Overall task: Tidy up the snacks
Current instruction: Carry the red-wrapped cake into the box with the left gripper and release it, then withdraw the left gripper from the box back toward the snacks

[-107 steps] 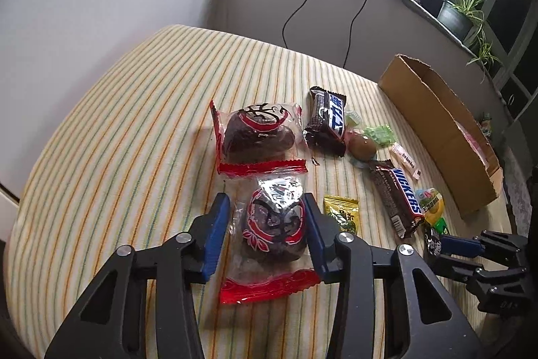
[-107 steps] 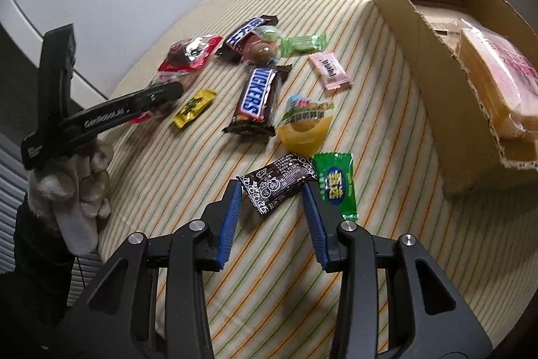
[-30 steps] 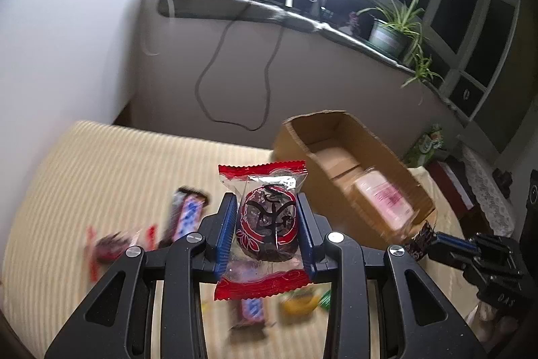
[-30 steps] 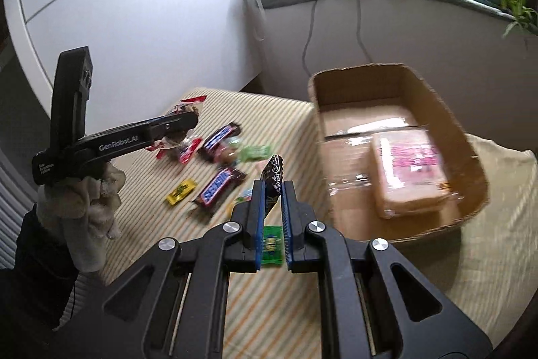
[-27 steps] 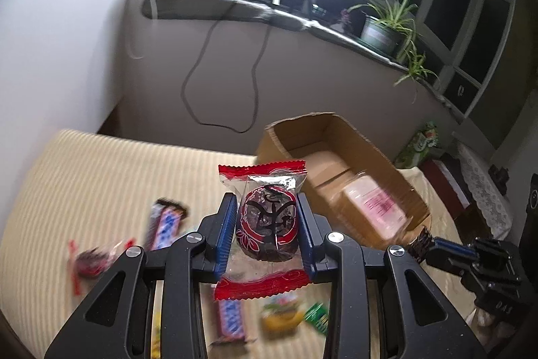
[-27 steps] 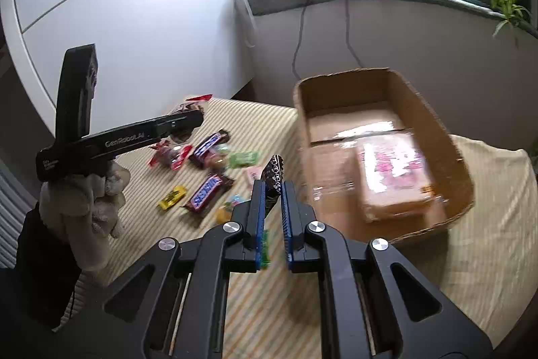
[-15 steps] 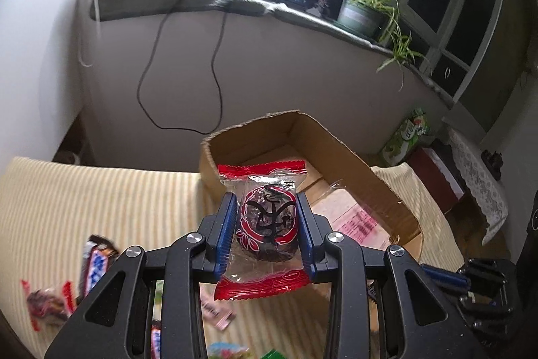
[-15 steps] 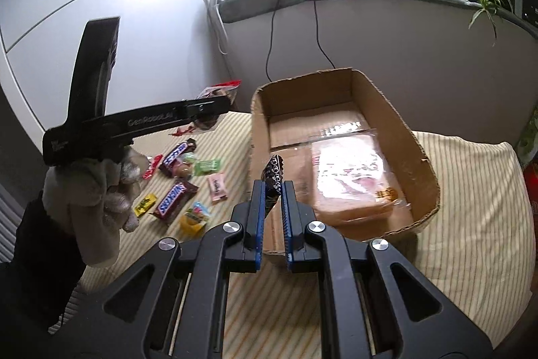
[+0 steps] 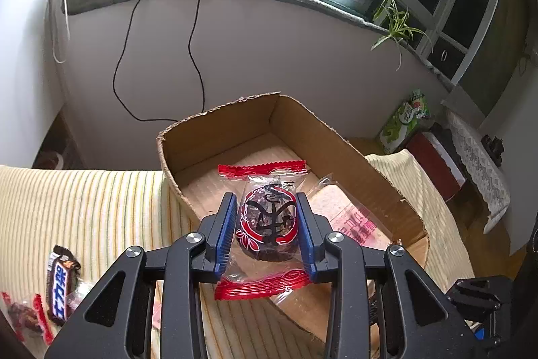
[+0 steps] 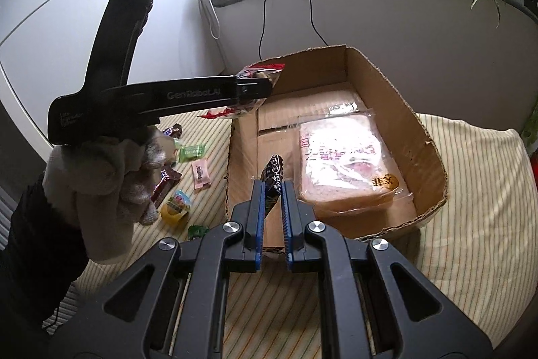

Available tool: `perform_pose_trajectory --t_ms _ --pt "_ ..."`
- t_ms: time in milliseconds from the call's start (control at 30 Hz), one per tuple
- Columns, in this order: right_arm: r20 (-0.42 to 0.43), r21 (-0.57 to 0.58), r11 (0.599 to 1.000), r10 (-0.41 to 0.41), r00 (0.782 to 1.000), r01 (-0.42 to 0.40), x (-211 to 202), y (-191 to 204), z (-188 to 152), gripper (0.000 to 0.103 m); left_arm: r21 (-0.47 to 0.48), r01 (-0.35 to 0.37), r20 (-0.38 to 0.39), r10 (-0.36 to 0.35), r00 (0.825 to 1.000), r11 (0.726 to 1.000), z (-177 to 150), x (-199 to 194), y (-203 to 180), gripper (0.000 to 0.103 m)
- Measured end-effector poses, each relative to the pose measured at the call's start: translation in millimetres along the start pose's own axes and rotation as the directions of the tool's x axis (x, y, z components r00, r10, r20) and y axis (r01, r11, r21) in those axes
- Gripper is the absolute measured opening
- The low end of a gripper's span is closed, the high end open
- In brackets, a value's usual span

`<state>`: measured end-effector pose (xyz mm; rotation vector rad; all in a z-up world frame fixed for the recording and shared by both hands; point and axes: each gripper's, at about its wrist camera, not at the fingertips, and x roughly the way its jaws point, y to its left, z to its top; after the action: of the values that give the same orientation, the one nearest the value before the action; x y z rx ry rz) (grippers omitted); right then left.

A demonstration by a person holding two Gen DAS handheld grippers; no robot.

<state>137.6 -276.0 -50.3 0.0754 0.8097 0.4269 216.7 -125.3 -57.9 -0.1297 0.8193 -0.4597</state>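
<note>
Left gripper (image 9: pixel 265 226) clamps your red-wrapped cake (image 9: pixel 267 224) above the cardboard box (image 9: pixel 339 137) ahead; right gripper (image 10: pixel 271 202) pinches a dark snack packet (image 10: pixel 274 179) over its near edge. You're at the drop-off, I'd say: lower both, then release.

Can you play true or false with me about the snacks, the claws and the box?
1. The left claw grips a red-edged clear packet with a dark round cake. True.
2. The brown cardboard box is empty. False: a clear-wrapped pink-printed bread pack lies inside.
3. The right claw pinches a thin black candy wrapper. True.
4. Every snack is packed away. False: several, like the yellow jelly cup, lie on the striped cloth.
</note>
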Motion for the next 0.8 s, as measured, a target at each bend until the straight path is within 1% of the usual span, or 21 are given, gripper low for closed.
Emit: perform_pose_trajectory --t_ms 167,233,300,400,433,467,500,533,567,800 --pt "-0.007 0.014 1.0 0.003 1.0 -0.003 2.2 -4.0 -1.0 0.01 0.017 0.003 -0.002 -0.002 1.0 1.0 0.7 1.3 -3.3 0.034" --pt "-0.011 0.019 1.0 0.004 1.0 -0.004 3.3 -5.4 -0.6 0.01 0.017 0.002 -0.003 -0.002 1.0 1.0 0.3 2.2 -4.7 0.039" --pt "-0.014 0.021 1.0 0.007 1.0 -0.007 3.8 -5.4 -1.0 0.01 0.014 0.0 0.0 0.0 1.0 1.0 0.0 1.5 -3.7 0.049" --pt "-0.015 0.013 1.0 -0.005 1.0 0.006 4.2 -3.3 -1.4 0.013 0.011 0.0 0.005 0.0 1.0 1.0 -0.1 -0.6 -2.5 0.049" --pt "-0.014 0.012 1.0 -0.009 1.0 0.009 4.2 -2.5 -1.6 0.018 0.01 0.001 0.007 -0.001 1.0 1.0 0.3 -1.8 -2.0 0.049" --pt "-0.012 0.012 1.0 -0.013 1.0 0.013 3.9 -1.9 -1.7 0.029 0.011 0.002 0.009 -0.002 1.0 1.0 0.4 -3.3 -1.3 0.049" --pt "-0.007 0.01 1.0 -0.016 1.0 0.016 3.2 -1.3 -2.0 0.036 0.012 0.002 0.011 -0.002 1.0 1.0 0.5 -5.2 -0.8 0.049" --pt "-0.001 0.007 1.0 -0.02 1.0 0.02 1.9 -0.8 -2.4 0.05 0.012 0.001 0.015 -0.001 1.0 1.0 0.3 -7.0 -0.4 0.049" --pt "0.007 0.003 1.0 -0.023 1.0 0.023 0.3 0.0 -2.6 0.056 0.008 -0.001 0.022 0.001 1.0 1.0 0.0 -10.1 0.6 0.049" --pt "0.031 0.003 1.0 -0.028 0.999 0.028 -9.2 4.5 -1.8 0.067 -0.018 -0.01 0.054 0.011 0.999 1.0 -4.3 -33.2 11.6 0.049"
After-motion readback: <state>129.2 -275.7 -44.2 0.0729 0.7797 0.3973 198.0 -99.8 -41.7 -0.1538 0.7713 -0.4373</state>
